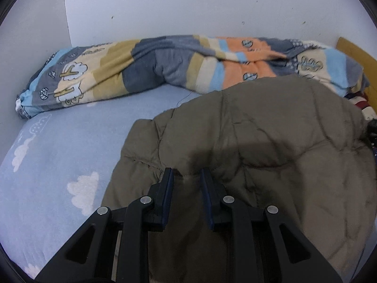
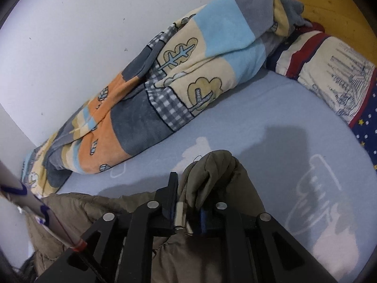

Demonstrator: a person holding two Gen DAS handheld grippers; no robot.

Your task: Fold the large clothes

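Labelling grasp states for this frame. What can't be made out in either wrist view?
- Left wrist: the left gripper pads' contact with the olive jacket; own shadow covers it.
- Right wrist: the right gripper far pad, hidden by bunched jacket.
- Both: jacket's near part, cut off by the gripper bodies and frame edge.

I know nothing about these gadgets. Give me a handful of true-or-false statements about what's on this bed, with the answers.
1. The padded coat is olive-brown. True.
2. The bed sheet is plain red. False: it is light blue with white cloud prints.
3. A colourful patchwork blanket lies bunched along the wall. True.
4. The left hand-held gripper holds a book. False: coat fabric sits between its fingers.
5. The right hand-held gripper has coat fabric bunched between its fingers. True.
6. The pillow lies on top of the coat. False: it rests on the sheet, apart from the coat.
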